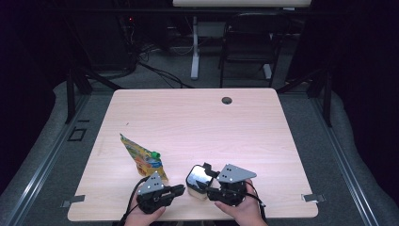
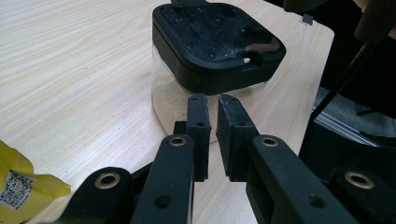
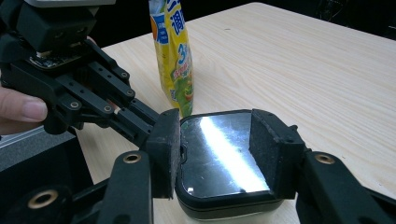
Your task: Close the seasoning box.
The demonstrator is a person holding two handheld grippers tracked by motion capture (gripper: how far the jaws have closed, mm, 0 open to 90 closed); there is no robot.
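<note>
Right jaws: my right gripper point(image 3: 215, 154) straddles the black lid of the clear container point(image 3: 224, 163), one pad on each flank of the lid; the left pad looks to be touching its edge, while at the right pad I cannot tell contact from a slim gap, so I call them spread wide around it, not clamped.
Left jaws: my left gripper point(image 2: 215, 122) has its pads nearly together with only a thin slit between them and nothing inside; the tips point at the container's clear wall just below the lid, close but not touching.
Container: it stands upright on the table point(image 1: 197, 122) at the near edge, between my two hands point(image 1: 197, 180); the square lid has a pull tab at one corner point(image 2: 252, 56).
Key relation: the lid lies directly between my right pads, so I judge a simple squeeze takes it; my right hand is the nearer one.
Pouch: the yellow drink pouch point(image 1: 141, 157), green cap, lies flat just beyond my left gripper, long axis slanting away to the left.
Far table: a cable hole point(image 1: 227, 100) sits by the far edge.
</note>
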